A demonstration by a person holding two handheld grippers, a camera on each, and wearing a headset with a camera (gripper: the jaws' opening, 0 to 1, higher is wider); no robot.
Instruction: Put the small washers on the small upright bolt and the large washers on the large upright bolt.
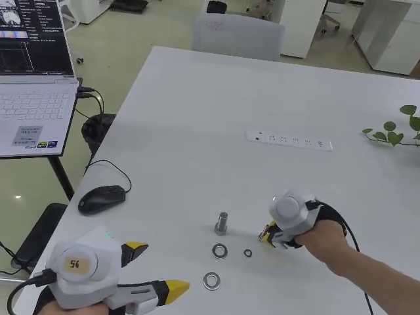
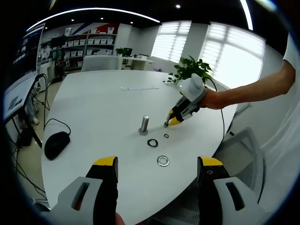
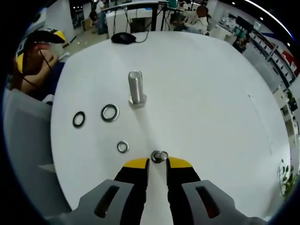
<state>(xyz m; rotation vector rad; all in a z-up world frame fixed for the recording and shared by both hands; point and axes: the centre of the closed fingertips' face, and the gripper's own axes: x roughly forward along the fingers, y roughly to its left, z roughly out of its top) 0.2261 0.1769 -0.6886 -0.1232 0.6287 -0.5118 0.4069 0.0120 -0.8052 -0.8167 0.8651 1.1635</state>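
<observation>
The large upright bolt (image 1: 222,223) (image 3: 136,89) (image 2: 144,125) stands mid-table. Before it lie two large washers (image 1: 220,250) (image 1: 211,281) (image 3: 109,112) (image 3: 78,119) and one small washer (image 1: 248,252) (image 3: 123,146) (image 2: 166,136). My right gripper (image 1: 266,234) (image 3: 158,161) (image 2: 168,123) is low on the table, its jaws nearly together on a small washer (image 3: 159,156) that sits at the top of the small upright bolt, which is mostly hidden. Near the front edge my left gripper (image 1: 157,266) (image 2: 157,161) hovers wide open, holding nothing, and faces the washers.
A black mouse (image 1: 102,199) with its cable lies left on the white table (image 1: 197,118). A laptop (image 1: 33,98) stands on a side table at far left. A white power strip (image 1: 289,140) and a plant (image 1: 397,131) sit at the right back. A grey chair (image 1: 236,36) is behind.
</observation>
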